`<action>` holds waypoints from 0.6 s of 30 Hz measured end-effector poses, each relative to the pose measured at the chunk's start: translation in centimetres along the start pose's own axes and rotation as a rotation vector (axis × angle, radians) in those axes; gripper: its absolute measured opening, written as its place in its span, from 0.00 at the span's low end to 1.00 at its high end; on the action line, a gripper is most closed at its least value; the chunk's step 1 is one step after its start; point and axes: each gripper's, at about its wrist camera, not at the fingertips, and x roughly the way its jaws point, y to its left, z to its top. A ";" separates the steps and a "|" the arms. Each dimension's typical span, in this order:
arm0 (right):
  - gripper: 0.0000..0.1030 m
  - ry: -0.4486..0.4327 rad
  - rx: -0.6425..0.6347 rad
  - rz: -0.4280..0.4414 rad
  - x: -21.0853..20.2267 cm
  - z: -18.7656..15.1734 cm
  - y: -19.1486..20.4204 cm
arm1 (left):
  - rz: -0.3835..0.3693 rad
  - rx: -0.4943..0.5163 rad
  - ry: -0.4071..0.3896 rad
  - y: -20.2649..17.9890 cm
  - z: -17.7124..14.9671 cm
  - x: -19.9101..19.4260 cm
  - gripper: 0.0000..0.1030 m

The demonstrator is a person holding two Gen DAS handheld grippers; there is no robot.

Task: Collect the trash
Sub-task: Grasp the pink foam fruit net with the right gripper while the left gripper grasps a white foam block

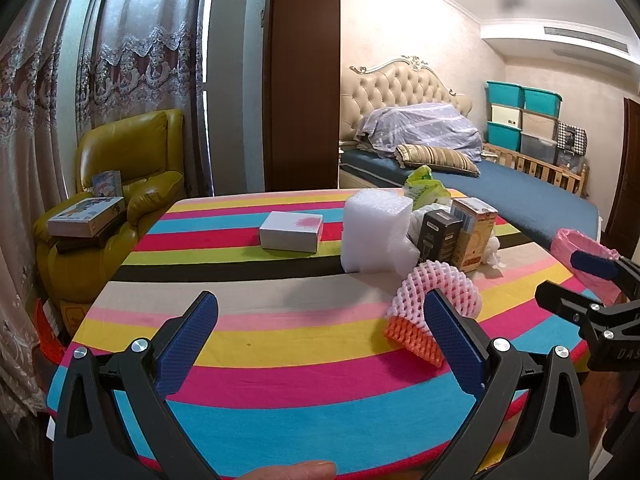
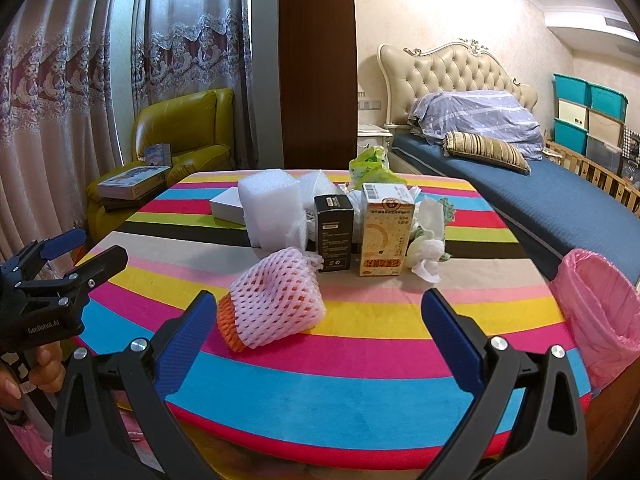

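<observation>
— On the worktop [image 2: 360, 360], where's the trash?
— Foam net [image 2: 276, 300] nearest, boxes [image 2: 384, 228] behind, bin [image 2: 600, 312] at right edge.
— Grippers?
— Left gripper [image 1: 320, 336] and right gripper [image 2: 320, 332] both spread, empty.

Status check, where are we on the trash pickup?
Left tool open, right tool open, both empty. Foam fruit net on the table, untouched. Pink-lined bin at right edge. Nothing in the way.

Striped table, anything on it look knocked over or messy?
Mostly litter awaiting collection. The pink foam net lies on its side with an orange net poking out, and crumpled tissue sprawls beside the upright yellow box. Nothing spilled.
</observation>
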 end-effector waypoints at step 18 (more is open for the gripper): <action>0.85 0.164 0.221 0.115 9.4 -1.0 0.7 | 0.108 -0.142 0.087 10.6 -1.5 3.3 0.94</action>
